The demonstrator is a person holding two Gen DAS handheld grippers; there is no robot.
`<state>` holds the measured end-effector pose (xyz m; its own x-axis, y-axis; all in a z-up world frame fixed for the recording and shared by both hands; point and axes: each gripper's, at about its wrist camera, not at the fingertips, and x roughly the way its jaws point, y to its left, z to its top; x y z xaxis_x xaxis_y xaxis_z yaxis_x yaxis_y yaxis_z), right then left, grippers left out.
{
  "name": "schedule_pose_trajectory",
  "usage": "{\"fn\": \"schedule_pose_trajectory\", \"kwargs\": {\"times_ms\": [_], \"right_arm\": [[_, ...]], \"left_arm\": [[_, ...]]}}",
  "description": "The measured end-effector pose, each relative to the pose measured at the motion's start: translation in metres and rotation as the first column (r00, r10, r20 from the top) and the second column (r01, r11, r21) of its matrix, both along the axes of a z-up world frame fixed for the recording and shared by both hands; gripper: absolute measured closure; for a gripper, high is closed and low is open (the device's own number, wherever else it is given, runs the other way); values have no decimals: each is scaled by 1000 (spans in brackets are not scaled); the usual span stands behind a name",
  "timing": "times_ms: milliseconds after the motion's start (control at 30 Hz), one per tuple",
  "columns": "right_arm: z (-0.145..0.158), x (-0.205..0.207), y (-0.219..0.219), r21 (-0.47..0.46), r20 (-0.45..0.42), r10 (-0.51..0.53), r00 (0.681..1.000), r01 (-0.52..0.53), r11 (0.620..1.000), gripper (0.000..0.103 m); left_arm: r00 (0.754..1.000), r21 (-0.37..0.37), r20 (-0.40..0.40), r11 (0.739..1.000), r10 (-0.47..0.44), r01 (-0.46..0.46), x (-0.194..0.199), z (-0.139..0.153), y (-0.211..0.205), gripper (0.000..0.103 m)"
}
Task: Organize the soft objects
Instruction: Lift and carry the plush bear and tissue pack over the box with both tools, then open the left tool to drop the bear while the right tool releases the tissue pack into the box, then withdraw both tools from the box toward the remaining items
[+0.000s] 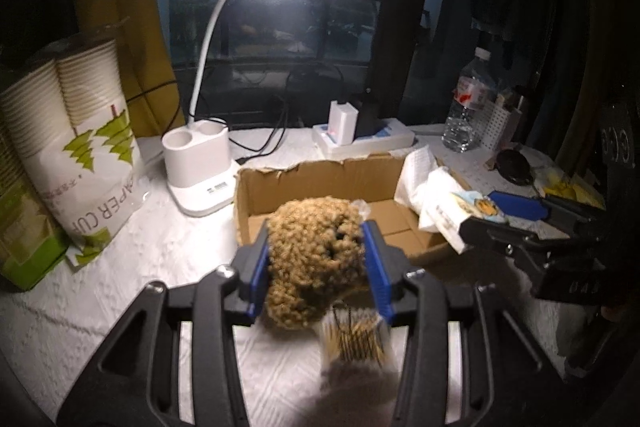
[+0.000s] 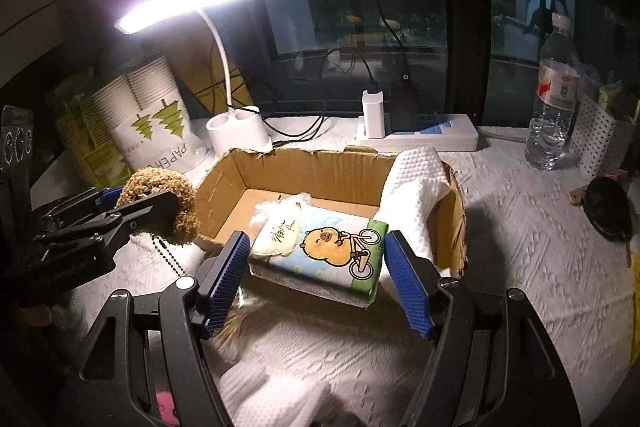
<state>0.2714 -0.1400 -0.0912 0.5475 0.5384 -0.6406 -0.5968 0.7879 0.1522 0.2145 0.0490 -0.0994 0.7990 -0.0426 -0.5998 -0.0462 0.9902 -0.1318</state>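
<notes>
Fingers [image 2: 236, 267] beside "PAPER CUP" pack [image 1: 86, 163]

Curly, woolly tan plush toy [image 1: 314, 259] between ribbed blue rubber-like pads on the matt black plastic left gripper [image 1: 316, 267]. Tissue pack [image 2: 320, 251] in glossy printed film. Cardboard box [image 2: 304, 167], matt brown, torn rough rim. Embossed white paper towel [image 2: 416, 183]. Counter [image 2: 520, 247] covered in quilted white cloth. Clear plastic bottle [image 2: 554, 95].
</notes>
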Motion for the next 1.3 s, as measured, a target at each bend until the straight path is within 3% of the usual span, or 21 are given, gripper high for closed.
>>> {"fn": "schedule_pose_trajectory", "kwargs": {"times_ms": [233, 667, 1033, 1167, 1300], "right_arm": [[-14, 20, 11, -6, -25, 11, 1000, -12, 1000, 30], [-51, 47, 28, -63, -105, 12, 994, -19, 998, 30], [-49, 45, 28, -80, -110, -5, 994, -4, 997, 30], [-42, 40, 27, -78, -94, -11, 995, 3, 997, 29], [-34, 33, 26, -80, -79, -16, 997, 10, 997, 29]], "left_arm": [[1000, -8, -18, 1000, 3, -3, 27, -13, 2, 59], [992, -13, -128, 1000, 2, -4, 57, -57, 6, 58], [989, -10, -147, 1000, 16, -18, 55, -56, 6, 49], [992, -28, -122, 1000, 11, -14, 48, -48, 8, 29], [994, -30, -105, 999, 22, -26, 40, -40, 10, 29]]}}
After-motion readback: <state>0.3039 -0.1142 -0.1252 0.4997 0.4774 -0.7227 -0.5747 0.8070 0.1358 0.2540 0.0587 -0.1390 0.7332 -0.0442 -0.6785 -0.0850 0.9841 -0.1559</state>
